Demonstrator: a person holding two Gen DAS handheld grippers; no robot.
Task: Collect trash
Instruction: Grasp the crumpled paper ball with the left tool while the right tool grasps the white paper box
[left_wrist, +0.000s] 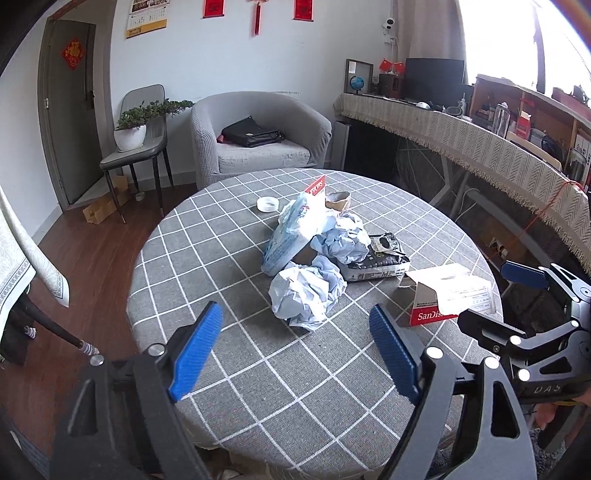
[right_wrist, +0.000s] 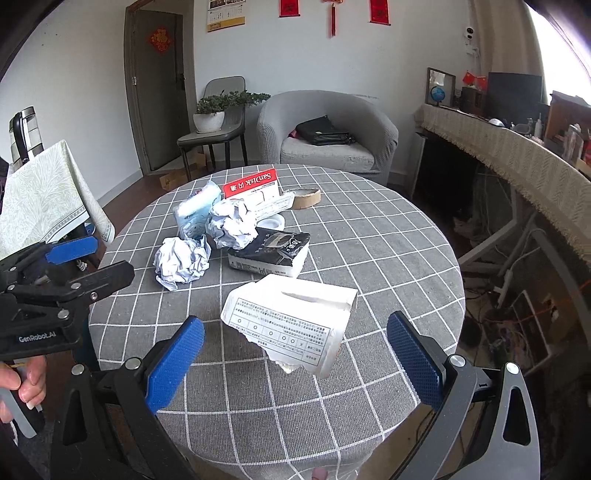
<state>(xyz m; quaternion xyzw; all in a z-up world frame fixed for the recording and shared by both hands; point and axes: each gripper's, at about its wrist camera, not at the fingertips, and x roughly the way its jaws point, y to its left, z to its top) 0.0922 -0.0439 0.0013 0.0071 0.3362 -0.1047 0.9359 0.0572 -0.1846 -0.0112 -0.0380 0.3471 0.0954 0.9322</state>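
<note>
Trash sits piled mid-surface: crumpled paper (left_wrist: 306, 291), a second wad (left_wrist: 341, 236), a black carton (left_wrist: 380, 254) and a torn white box (right_wrist: 291, 325) nearest. Left tool (left_wrist: 295, 354) and right tool (right_wrist: 295, 363) both hover apart, holding nothing, above the checked surface (left_wrist: 277, 387).

A round table wears a matt woven tablecloth (left_wrist: 258, 369), grey with white grid lines. On it lie two balls of crumpled paper (left_wrist: 306, 291), dull and creased, a torn white cardboard box (right_wrist: 291, 321) with printed text, a glossy black foil packet (left_wrist: 376, 258), and a soft shiny plastic tissue pack (left_wrist: 288, 236). The gripper pads (left_wrist: 197, 347) are blue ribbed rubber on matt black plastic arms with bright metal screws.
</note>
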